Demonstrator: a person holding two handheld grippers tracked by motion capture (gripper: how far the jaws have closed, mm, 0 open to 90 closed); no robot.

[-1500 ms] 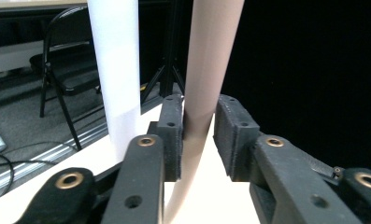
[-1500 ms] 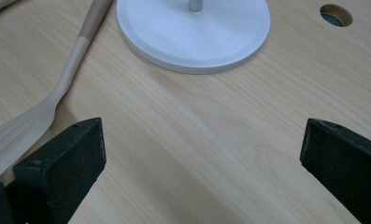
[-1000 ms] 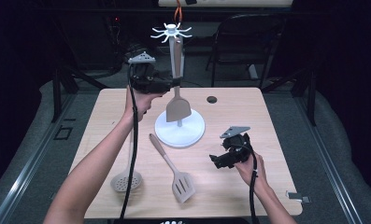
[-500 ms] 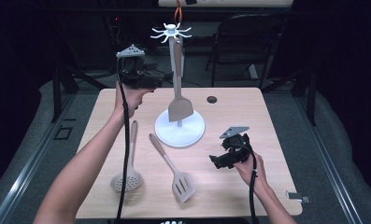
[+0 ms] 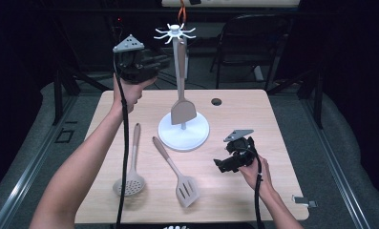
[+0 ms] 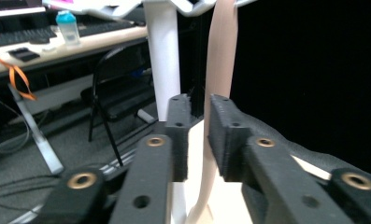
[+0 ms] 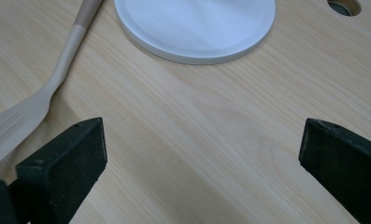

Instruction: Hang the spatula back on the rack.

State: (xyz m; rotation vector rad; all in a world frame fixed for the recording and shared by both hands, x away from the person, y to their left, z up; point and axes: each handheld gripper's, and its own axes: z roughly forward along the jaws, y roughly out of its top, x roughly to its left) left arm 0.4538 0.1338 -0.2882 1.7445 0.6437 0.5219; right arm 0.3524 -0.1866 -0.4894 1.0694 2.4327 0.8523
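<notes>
The left claw (image 5: pixel 151 64) is hovering raised above the far left part of the desk (image 5: pixel 273 138), level with the upper part of the white utensil stand (image 5: pixel 183 131). Its jaws have just been closing and are now standing nearly together, a narrow gap left between them with nothing pinched; in the left gripper view the left claw (image 6: pixel 198 135) is pointing at the stand's post (image 6: pixel 162 51) and the hanging handle just beyond. The beige solid turner (image 5: pixel 182 107) is hanging from the stand's hook crown, its blade dangling just above the round base. The right claw (image 5: pixel 224 165) is resting low near the desk's right side, its jaws spread wide over bare wood. A slotted turner (image 5: pixel 177 174) and a skimmer (image 5: pixel 131 171) are lying flat on the desk, left of the right claw.
</notes>
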